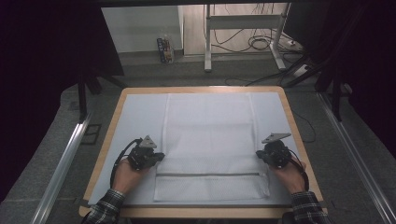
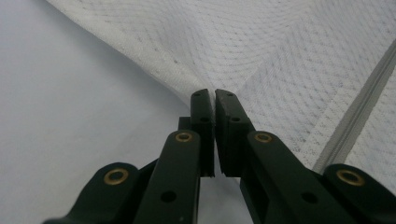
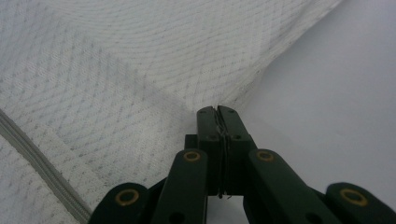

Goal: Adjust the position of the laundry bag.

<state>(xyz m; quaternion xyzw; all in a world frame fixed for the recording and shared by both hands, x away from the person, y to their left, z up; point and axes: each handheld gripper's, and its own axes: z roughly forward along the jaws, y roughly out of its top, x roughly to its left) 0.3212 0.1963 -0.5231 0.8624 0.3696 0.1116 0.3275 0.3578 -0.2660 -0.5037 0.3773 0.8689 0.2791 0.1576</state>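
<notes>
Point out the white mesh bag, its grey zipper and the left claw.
white mesh bag (image 1: 208, 126): high view, middle of the mesh.
grey zipper (image 1: 208, 175): high view, midway along it.
left claw (image 2: 214, 95): left gripper view, between the fingertips.

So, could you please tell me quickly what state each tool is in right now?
Left tool: shut on the left edge of the white mesh bag.
Right tool: shut on the bag's right edge.

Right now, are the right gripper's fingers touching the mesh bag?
Touching. In the right gripper view the right gripper has its fingers closed on the edge of the mesh bag, which puckers up into the tips.
</notes>
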